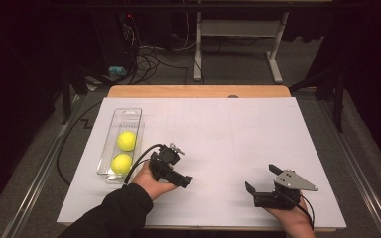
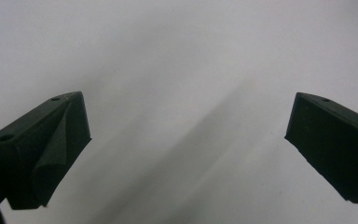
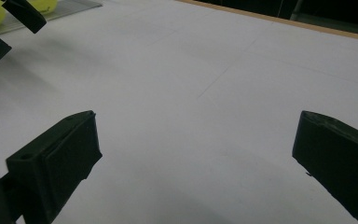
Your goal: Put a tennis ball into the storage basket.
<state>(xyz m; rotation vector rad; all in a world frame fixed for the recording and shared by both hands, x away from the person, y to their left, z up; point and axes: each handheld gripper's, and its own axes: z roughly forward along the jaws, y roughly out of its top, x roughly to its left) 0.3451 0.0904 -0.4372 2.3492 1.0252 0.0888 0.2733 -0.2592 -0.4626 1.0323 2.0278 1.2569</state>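
Both the left gripper (image 1: 178, 176) and right gripper (image 1: 261, 184) gape wide with nothing between their jaws, while two yellow balls (image 1: 126, 141) sit in the clear tray (image 1: 129, 113) (just beside the left one)

Bright white table sheet (image 1: 228, 139) amid dark surroundings, soft blurred shadows, perhaps overhead light.

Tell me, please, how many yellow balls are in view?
2. Both lie in the clear tray at the table's left: the far ball mid-tray, the near ball at its near end, beside the left gripper.
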